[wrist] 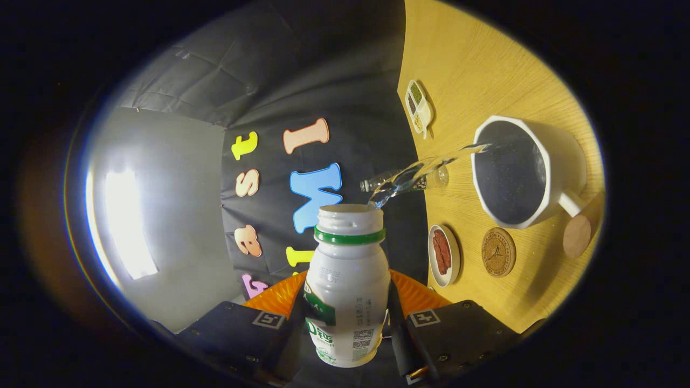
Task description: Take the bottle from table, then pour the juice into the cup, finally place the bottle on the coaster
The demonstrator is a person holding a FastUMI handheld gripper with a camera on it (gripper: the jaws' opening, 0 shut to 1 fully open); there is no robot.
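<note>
Wooden table: pale grain, tipped on its side in the gripper view because the whole rig is rolled over for the pour; it carries everything below.

Cup: white, many-sided mug with a dark speckled inside and a stub handle, standing on the table well beyond the fingers. Liquid is landing just inside its near rim.

Bottle: white plastic drink bottle with a green neck ring and a green-printed label, cap off, mouth open. It sits between the two fingers, tilted toward the cup.

Gripper: closed firmly on the bottle's lower body, one finger pressing on each side, holding it clear of the table.

Stream of juice: a clear, glassy arc running from the bottle's lip across to the cup.

Coaster: round cork disc with a stamped design, lying flat beside the cup, unoccupied. A second plain cork disc lies by the mug's handle.

Small round dish: white, holding reddish strips, just beside the stamped coaster.

Divided condiment dish: white, three small compartments of seasonings, farther off.

Step in hand, by judgement: the pour, middle of the task. Next move calls for rolling the bottle upright once the flow should stop, then carrying it over and setting it squarely on the stamped coaster before letting the fingers part.
</note>
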